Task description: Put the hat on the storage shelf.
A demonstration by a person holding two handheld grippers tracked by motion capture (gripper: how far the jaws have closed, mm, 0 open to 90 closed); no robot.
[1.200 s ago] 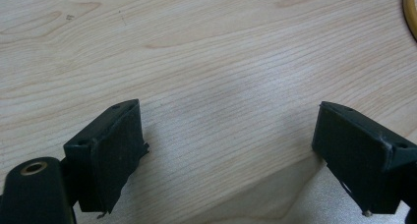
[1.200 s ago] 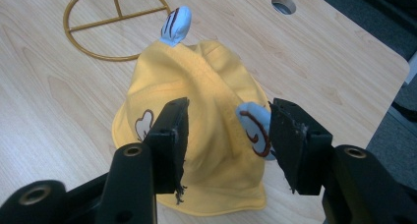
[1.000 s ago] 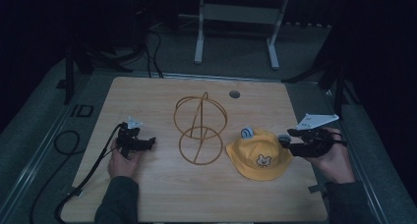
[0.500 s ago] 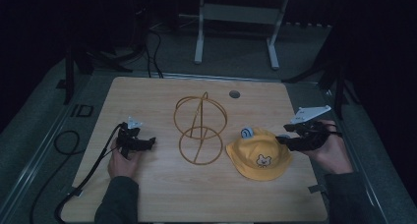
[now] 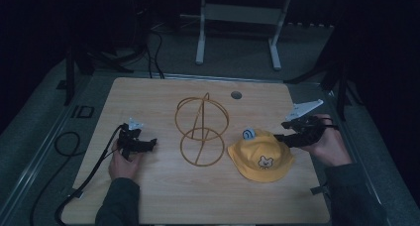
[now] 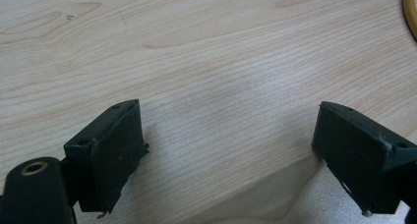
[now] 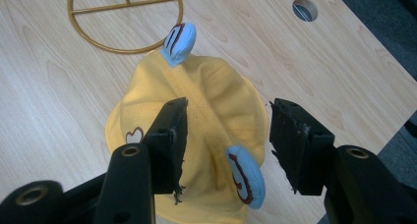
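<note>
Yellow hat (image 7: 196, 150) under right gripper (image 7: 223, 145), jaws apart, empty; left gripper (image 6: 226, 155) apart over table (image 6: 221, 52)

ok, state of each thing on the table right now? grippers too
yellow fabric bucket hat: lying flat on the wooden table, not gripped
gold wire hat stand: upright, bare
left gripper: open, low over the table
right gripper: open, above the hat's blue ear

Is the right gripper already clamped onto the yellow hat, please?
No, the right gripper hovers above the yellow hat with its jaws standing apart, and neither pad presses on the fabric.
</note>
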